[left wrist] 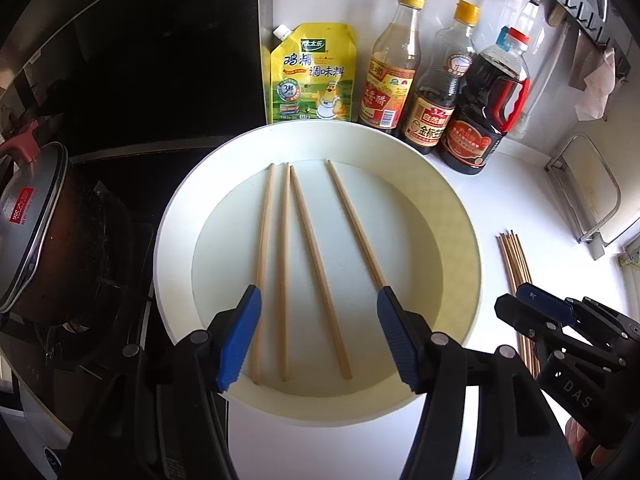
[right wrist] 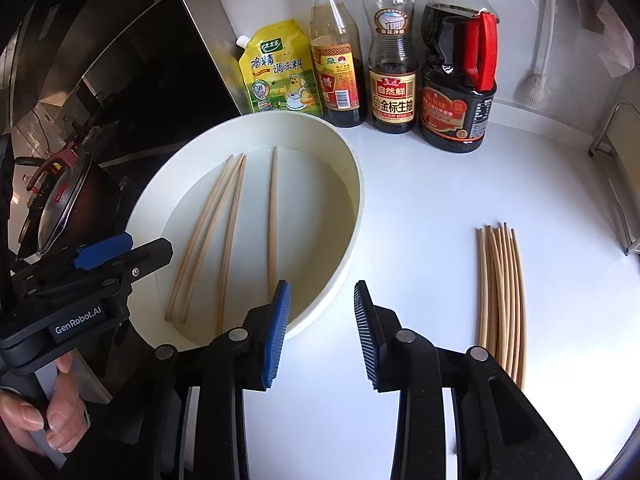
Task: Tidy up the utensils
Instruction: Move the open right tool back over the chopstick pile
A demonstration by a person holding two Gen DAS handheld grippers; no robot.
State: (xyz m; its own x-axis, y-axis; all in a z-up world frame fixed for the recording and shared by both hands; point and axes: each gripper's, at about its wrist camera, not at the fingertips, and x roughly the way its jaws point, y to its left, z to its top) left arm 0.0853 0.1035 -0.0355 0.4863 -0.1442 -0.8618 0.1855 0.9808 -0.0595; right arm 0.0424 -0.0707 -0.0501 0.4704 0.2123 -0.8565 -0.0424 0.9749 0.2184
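Several wooden chopsticks (left wrist: 311,240) (right wrist: 273,220) lie spread apart on the floor of a round white basin (left wrist: 400,220) (right wrist: 316,200). A bundle of several more chopsticks (left wrist: 516,264) (right wrist: 502,288) lies on the white counter to the basin's right. My left gripper (left wrist: 318,292) hovers open over the near half of the basin, with chopsticks below its fingers but none pinched. My right gripper (right wrist: 322,285) stands open above the counter, between the basin's rim and the bundle, with nothing between its fingers. Each gripper also shows at the edge of the other's view.
A yellow seasoning pouch (left wrist: 310,76) and three sauce bottles (left wrist: 486,108) (right wrist: 460,80) stand behind the basin by the wall. A lidded pot (left wrist: 36,224) sits on the dark stove at left. A metal rack (left wrist: 588,192) stands at right. A hand (right wrist: 52,416) grips the left handle.
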